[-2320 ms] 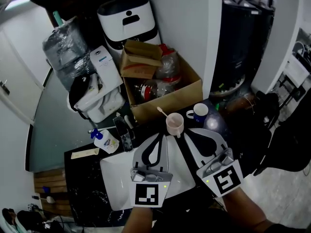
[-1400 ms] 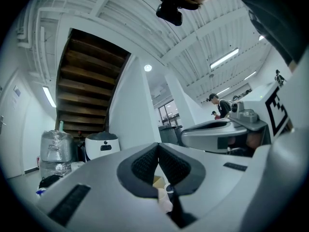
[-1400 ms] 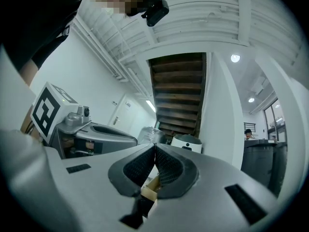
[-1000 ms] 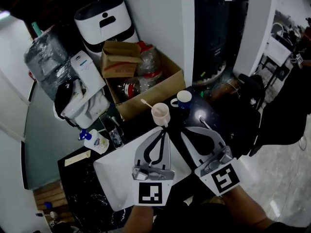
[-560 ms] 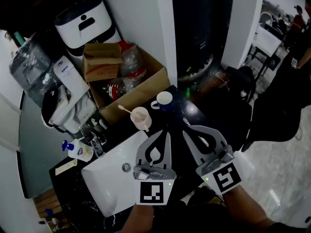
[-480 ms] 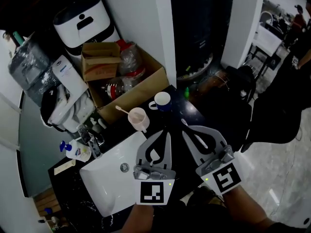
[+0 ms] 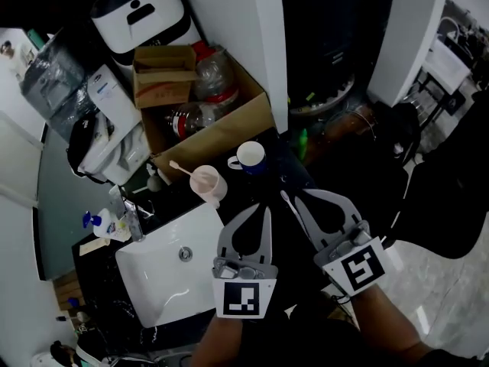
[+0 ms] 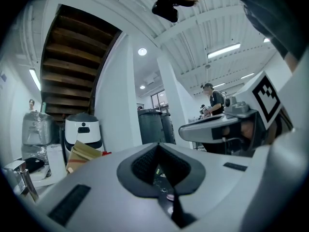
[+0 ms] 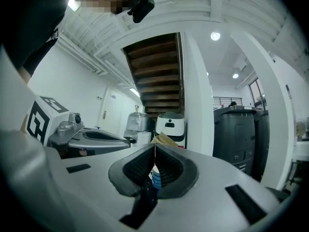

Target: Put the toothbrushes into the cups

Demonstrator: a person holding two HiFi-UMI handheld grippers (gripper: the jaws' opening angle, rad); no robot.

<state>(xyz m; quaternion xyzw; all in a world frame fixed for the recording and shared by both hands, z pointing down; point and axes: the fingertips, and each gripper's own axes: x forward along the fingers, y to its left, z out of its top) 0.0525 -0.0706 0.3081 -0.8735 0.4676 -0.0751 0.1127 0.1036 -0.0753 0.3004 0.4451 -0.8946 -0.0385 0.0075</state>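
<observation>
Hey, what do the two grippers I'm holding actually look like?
The left gripper and the right gripper match. Each has light grey jaws curving round a dark teardrop-shaped opening lined with ribbed black pads. Behind the jaws sits a metal-grey mechanism, then a white cube printed with black square markers.

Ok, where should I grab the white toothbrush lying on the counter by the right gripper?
Probably mid-handle, coming straight down with the right gripper, jaws across the shaft. The toothbrush is thin and lies flat on the dark counter, so only its long sides offer a hold.
</observation>
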